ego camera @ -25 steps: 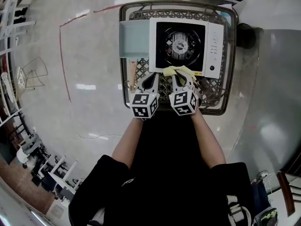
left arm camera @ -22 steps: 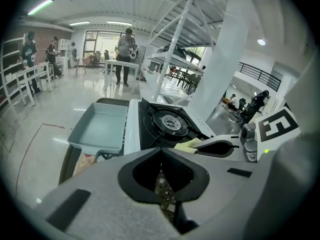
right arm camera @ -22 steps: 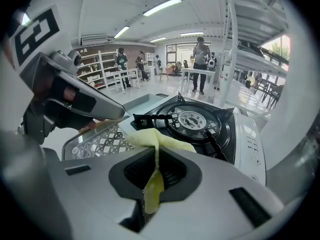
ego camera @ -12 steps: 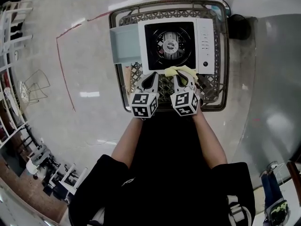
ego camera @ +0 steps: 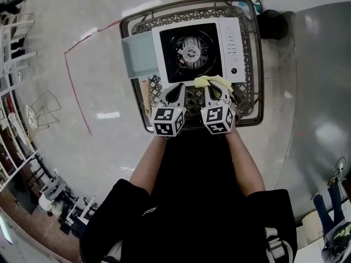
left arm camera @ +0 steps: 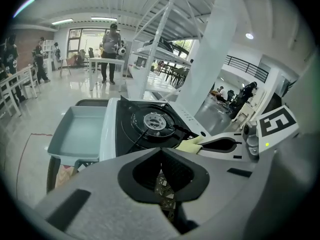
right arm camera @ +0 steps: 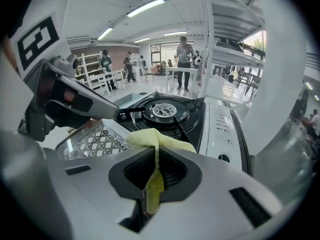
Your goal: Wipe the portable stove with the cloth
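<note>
Grip of the right gripper (right arm camera: 156, 154) closed tight on the cloth (right arm camera: 161, 139), pale yellow, one fold bunched above the jaw tips and a thin strip hanging down between the pads. Bunched end of the cloth lying at the near edge of the portable stove (ego camera: 205, 64), by the near right corner of its black top, just short of the round burner (ego camera: 190, 51). Alongside, the left gripper (left arm camera: 161, 153), jaws closed tip to tip with nothing between them, only lattice visible through the gap behind the pads; tips near the stove's near left corner, touching or not impossible to tell. Both grippers side by side in the head view, angled down toward the stove, marker cubes toward the person. Stove white with a strip of controls along its right side, set flat on a dark woven basket (ego camera: 247, 100) with an open lattice top. Pale grey tray (ego camera: 137, 56) just beside the stove's left edge, also on the basket. Pale glossy floor (ego camera: 82, 147) all around, with a thin red line (ego camera: 76, 89) across it.
</note>
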`<control>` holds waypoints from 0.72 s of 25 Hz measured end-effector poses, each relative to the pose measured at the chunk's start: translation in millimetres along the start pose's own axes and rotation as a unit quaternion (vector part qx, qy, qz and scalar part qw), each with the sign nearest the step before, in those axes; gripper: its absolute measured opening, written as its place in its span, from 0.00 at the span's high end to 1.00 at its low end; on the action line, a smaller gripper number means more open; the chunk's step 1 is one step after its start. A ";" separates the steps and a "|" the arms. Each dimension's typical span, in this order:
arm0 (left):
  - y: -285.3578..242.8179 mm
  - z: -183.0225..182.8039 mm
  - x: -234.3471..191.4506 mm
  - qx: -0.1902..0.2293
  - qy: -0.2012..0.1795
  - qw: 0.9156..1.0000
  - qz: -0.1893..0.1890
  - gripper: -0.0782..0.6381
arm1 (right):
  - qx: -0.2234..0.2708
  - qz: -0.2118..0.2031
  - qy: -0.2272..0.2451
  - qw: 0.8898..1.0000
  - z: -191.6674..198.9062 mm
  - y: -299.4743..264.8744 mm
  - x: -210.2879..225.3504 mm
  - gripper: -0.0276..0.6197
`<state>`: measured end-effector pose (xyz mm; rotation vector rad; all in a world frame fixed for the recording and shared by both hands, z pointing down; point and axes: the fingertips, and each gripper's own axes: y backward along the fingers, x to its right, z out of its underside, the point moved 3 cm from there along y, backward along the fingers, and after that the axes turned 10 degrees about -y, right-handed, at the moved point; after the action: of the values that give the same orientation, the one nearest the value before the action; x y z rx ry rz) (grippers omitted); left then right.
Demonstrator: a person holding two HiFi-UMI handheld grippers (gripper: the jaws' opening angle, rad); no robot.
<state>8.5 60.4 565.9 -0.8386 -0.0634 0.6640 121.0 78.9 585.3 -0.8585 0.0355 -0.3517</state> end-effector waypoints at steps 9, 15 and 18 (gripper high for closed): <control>-10.0 -3.8 17.4 -0.006 -0.017 1.000 0.019 0.87 | 0.005 0.028 -0.035 0.999 9.3 12.9 24.5 0.94; -18.3 -8.1 28.7 -0.008 -0.026 0.999 0.028 0.87 | 0.004 0.045 -0.049 0.998 15.1 21.0 45.2 0.94; -20.6 -10.4 34.6 -0.009 -0.029 0.999 0.033 0.87 | 0.006 0.046 -0.054 0.997 16.9 25.3 48.4 0.94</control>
<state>50.0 63.3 566.5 -0.8413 -0.0949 0.7519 176.8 91.1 582.9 -0.8605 -0.0266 -0.2190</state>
